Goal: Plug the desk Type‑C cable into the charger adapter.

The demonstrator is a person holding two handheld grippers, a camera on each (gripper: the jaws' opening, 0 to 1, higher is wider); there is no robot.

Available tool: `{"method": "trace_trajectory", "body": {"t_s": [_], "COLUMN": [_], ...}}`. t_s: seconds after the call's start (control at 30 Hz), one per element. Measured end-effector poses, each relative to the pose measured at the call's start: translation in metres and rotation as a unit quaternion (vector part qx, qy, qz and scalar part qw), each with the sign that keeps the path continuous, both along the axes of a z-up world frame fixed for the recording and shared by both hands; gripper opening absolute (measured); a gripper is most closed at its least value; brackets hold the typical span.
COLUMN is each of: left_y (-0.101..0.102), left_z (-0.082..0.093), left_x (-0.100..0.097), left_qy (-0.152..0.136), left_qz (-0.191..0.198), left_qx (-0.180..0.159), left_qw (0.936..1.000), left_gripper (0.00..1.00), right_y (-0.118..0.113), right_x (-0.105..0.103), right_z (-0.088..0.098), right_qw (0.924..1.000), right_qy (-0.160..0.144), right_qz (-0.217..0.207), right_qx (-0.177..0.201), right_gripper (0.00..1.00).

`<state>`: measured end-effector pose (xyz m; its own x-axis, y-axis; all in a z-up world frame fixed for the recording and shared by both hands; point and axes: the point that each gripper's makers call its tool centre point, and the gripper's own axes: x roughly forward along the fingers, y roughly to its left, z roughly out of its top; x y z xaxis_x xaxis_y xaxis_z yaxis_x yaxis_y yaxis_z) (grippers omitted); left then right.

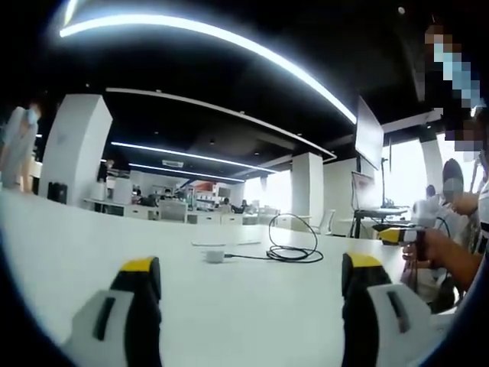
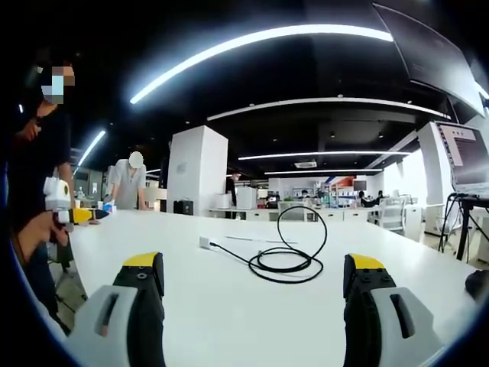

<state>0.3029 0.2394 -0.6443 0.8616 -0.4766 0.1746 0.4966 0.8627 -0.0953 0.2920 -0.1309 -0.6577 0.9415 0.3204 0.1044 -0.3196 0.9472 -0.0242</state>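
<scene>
A black Type-C cable (image 1: 294, 250) lies in a loose coil on the white desk (image 1: 114, 237), one loop standing up. Its free end runs left to a small white charger adapter (image 1: 215, 254); whether it is plugged in is too small to tell. My left gripper (image 1: 250, 267) is open, its yellow-tipped jaws wide apart short of both. The right gripper (image 1: 397, 235) enters from the right in a person's hand. In the right gripper view the cable coil (image 2: 286, 261) and adapter (image 2: 205, 242) lie ahead of my open right gripper (image 2: 254, 264); the left gripper (image 2: 70, 215) shows at far left.
A monitor on a stand (image 1: 369, 134) rises past the desk's right end, also seen as a screen (image 2: 467, 157). A person (image 2: 130, 183) stands beyond the far side by a white pillar (image 2: 197, 168). A dark object (image 2: 480, 284) sits at the desk's right edge.
</scene>
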Motion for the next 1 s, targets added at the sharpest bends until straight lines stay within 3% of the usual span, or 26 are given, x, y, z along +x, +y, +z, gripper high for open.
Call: {"method": "trace_trajectory", "body": {"t_s": [1.0], "left_y": [-0.0002], "left_z": [-0.0004], "left_x": [-0.0025], "left_qy": [-0.001], "left_qz": [0.0], "left_qx": [0.003], "left_qw": [1.0], "left_gripper": [1.0], "right_y": [0.0035], "right_x": [-0.0006], "right_z": [0.0001], "right_qw": [1.0], "right_qy": [-0.002], "right_qz": [0.002], "right_qx": [-0.003], "right_gripper": [1.0]}}
